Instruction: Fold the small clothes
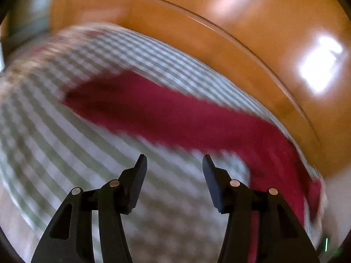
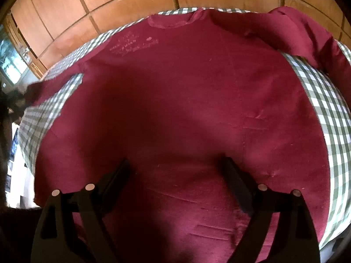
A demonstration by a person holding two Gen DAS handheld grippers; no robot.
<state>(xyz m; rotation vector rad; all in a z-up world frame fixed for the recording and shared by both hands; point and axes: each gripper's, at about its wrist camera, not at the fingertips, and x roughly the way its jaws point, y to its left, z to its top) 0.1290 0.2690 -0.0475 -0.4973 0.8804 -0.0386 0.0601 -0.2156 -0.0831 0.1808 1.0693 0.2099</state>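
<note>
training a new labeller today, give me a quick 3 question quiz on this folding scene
1. True or false: the maroon shirt lies spread out on the checked cloth.
2. Which gripper has its fingers over the shirt's body: A) left gripper B) right gripper?
3. In the left wrist view, what part of the shirt stretches across the checked cloth?

Key
1. True.
2. B; its fingers stand wide apart with nothing gripped.
3. A long sleeve; the left gripper's fingers are apart, with only checked cloth showing between them.
</note>
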